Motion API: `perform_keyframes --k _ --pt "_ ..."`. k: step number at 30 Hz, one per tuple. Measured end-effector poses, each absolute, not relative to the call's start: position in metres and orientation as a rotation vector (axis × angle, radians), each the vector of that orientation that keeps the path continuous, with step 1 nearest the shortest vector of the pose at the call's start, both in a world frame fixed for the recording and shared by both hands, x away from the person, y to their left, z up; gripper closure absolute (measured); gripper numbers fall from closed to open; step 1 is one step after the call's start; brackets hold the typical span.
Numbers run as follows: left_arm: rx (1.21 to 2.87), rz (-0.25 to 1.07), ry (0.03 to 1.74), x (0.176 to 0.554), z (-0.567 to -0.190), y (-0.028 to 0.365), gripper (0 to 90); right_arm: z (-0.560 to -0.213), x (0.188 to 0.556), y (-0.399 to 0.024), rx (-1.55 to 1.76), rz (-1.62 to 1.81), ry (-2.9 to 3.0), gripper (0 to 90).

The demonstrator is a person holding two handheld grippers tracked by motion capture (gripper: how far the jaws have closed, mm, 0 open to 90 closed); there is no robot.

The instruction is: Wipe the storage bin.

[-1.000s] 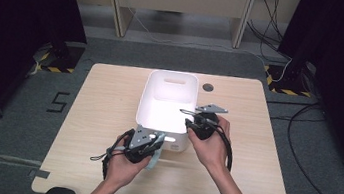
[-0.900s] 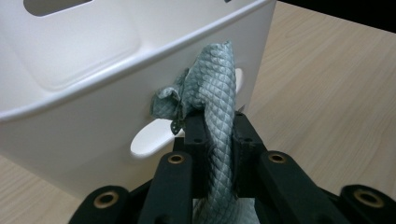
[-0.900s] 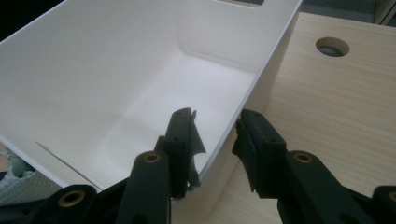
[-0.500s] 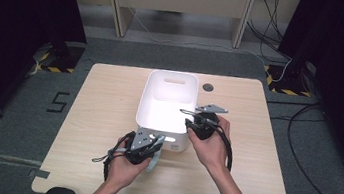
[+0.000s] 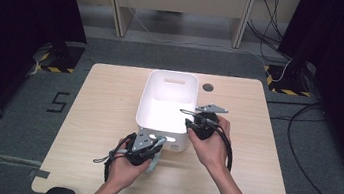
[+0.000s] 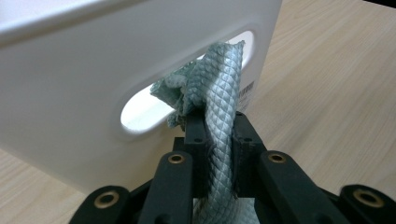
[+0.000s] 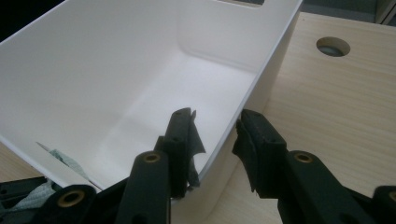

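A white plastic bin (image 5: 146, 93) stands in the middle of the wooden table. My left gripper (image 5: 152, 144) is at the bin's near wall (image 6: 93, 60), shut on a pale green textured cloth (image 6: 219, 79). The cloth's free end bunches at the handle slot (image 6: 140, 107) in that wall, and its tail hangs below the hand (image 5: 153, 164). My right gripper (image 5: 188, 117) is open and straddles the bin's right rim (image 7: 261, 70), one jaw inside and one outside. A bit of the cloth (image 7: 60, 159) peeks through the slot inside the bin.
A round cable hole (image 5: 207, 87) sits in the tabletop behind the bin, also seen as the hole (image 7: 332, 46) in the right gripper view. Bare wood lies to the left (image 5: 103, 103) and right (image 5: 256, 133) of the bin. Dark floor and cables surround the table.
My left gripper with the cloth has shifted slightly toward the table's near edge. The right gripper and the bin have stayed put.
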State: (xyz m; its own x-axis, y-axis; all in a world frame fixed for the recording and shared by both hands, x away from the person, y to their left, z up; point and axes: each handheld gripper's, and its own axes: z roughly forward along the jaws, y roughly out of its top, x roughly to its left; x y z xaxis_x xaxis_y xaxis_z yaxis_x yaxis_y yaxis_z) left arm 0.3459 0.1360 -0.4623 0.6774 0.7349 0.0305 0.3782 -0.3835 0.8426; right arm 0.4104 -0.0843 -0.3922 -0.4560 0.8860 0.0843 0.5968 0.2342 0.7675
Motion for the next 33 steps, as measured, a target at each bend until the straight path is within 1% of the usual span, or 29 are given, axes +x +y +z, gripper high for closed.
perform_keyframes --k 4,7,33 --pt "2.018 0.517 0.857 0.345 -0.465 0.135 80.0 -0.392 0.41 -0.084 1.369 1.073 2.144 65.6" --pt "2.036 0.549 0.852 0.343 -0.468 0.132 80.0 -0.392 0.41 -0.084 1.366 1.076 2.144 65.5" --pt "2.078 0.509 0.887 0.348 -0.487 0.131 79.8 -0.392 0.411 -0.085 1.367 1.075 2.148 65.4"
